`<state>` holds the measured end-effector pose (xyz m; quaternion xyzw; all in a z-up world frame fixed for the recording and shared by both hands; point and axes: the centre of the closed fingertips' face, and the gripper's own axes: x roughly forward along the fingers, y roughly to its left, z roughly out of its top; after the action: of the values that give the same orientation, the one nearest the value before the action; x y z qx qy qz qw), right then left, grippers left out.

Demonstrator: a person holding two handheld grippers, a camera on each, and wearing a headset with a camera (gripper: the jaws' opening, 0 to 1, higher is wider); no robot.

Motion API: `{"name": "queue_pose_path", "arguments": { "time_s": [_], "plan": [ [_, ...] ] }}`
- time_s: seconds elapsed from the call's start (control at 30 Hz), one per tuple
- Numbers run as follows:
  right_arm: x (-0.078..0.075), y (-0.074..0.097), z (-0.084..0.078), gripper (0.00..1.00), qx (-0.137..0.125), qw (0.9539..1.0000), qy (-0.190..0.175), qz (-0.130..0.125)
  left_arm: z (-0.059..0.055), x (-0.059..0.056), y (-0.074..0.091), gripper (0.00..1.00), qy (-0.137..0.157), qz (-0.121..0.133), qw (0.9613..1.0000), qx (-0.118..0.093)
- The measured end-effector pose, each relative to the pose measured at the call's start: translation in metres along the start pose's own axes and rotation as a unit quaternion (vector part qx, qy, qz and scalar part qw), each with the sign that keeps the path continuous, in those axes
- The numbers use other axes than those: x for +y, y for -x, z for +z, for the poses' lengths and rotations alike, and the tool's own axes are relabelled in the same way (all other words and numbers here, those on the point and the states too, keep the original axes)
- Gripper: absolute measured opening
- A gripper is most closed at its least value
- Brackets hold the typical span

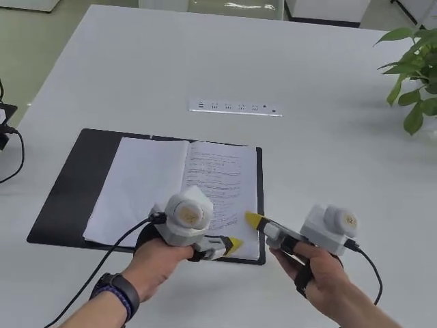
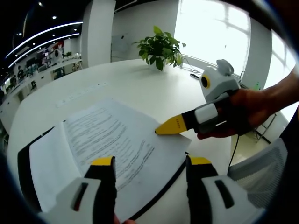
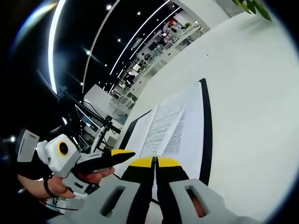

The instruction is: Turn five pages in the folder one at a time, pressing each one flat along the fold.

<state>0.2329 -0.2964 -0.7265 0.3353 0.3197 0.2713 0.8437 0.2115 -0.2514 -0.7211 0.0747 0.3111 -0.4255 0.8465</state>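
A black folder [image 1: 68, 184] lies open on the white table, with a blank left page [image 1: 143, 184] and a printed right page [image 1: 218, 178]. My left gripper [image 1: 229, 247] hovers over the folder's near right corner. Its own view shows it open [image 2: 152, 161], nothing between the yellow tips, looking across the printed page [image 2: 107, 135]. My right gripper [image 1: 254, 220] is shut, its yellow tip touching that page's right edge [image 2: 159, 131]. In the right gripper view the tips [image 3: 155, 162] meet low over the page [image 3: 177, 126]. I cannot tell whether paper is pinched.
A white socket strip [image 1: 235, 107] is set into the table beyond the folder. A potted plant [image 1: 416, 75] stands at the far right. A black cable [image 1: 13, 150] runs off the left edge. Bare table [image 1: 341, 157] lies right of the folder.
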Motion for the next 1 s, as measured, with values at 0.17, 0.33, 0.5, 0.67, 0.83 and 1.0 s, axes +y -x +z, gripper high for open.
{"name": "queue_pose_path", "arguments": {
  "time_s": [0.17,0.33,0.5,0.67,0.83,1.0],
  "plan": [
    [0.006,-0.001,0.004,0.0,-0.007,1.0,0.001,0.002,0.002,0.011,0.009,0.6,-0.002,0.01,0.9999,-0.005],
    [0.016,-0.002,0.009,0.0,-0.013,0.9999,0.008,0.006,0.005,0.022,0.021,0.6,0.0,0.021,0.9997,-0.012],
    [0.029,-0.006,0.016,0.0,-0.018,0.9995,0.02,0.016,0.004,0.036,0.039,0.61,0.0,0.035,0.9992,-0.018],
    [0.041,-0.011,0.02,0.0,-0.022,0.9991,0.029,0.023,0.0,0.05,0.053,0.62,0.001,0.047,0.9987,-0.022],
    [0.053,-0.017,0.022,0.0,-0.026,0.9985,0.038,0.032,-0.002,0.06,0.069,0.61,0.002,0.057,0.998,-0.028],
    [0.07,-0.027,0.024,0.0,-0.029,0.9974,0.048,0.045,-0.01,0.073,0.086,0.62,0.011,0.071,0.9969,-0.031]
  ]
}}
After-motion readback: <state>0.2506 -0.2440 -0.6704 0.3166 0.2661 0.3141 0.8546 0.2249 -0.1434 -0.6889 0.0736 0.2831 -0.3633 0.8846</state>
